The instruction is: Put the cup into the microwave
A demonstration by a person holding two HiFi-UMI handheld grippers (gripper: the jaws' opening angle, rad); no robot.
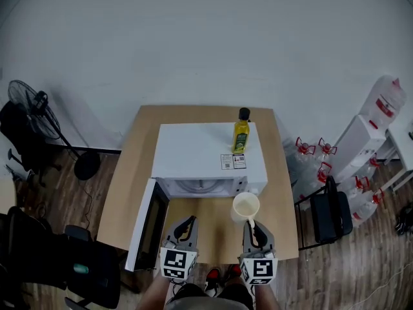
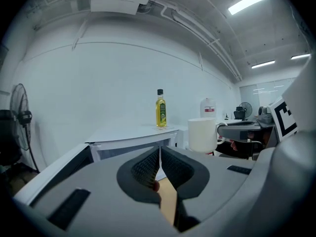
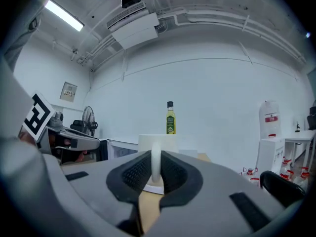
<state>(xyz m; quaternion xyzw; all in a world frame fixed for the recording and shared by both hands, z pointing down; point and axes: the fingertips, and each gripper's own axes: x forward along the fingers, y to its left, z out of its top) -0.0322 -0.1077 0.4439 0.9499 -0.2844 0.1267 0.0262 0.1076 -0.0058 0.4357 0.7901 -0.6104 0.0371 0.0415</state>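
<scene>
A white cup [image 1: 245,206] hangs in the air in front of the microwave [image 1: 210,154], held by its handle. My right gripper [image 1: 251,224] is shut on that handle, which shows as a white strip between the pads [image 3: 156,163]. The cup's body [image 3: 157,143] rises just beyond the jaws. From the left gripper view the cup [image 2: 202,134] floats to the right. The microwave's door [image 1: 147,226] stands swung open to the left, and the cavity [image 1: 201,187] faces me. My left gripper [image 1: 186,225] is shut with nothing in it [image 2: 159,158], level with the right one.
An oil bottle [image 1: 241,132] stands on top of the microwave at its right. The microwave sits on a wooden table [image 1: 122,192]. A fan [image 1: 32,105] and black chairs are at the left, water jugs [image 1: 310,152] and a dispenser [image 1: 374,118] at the right.
</scene>
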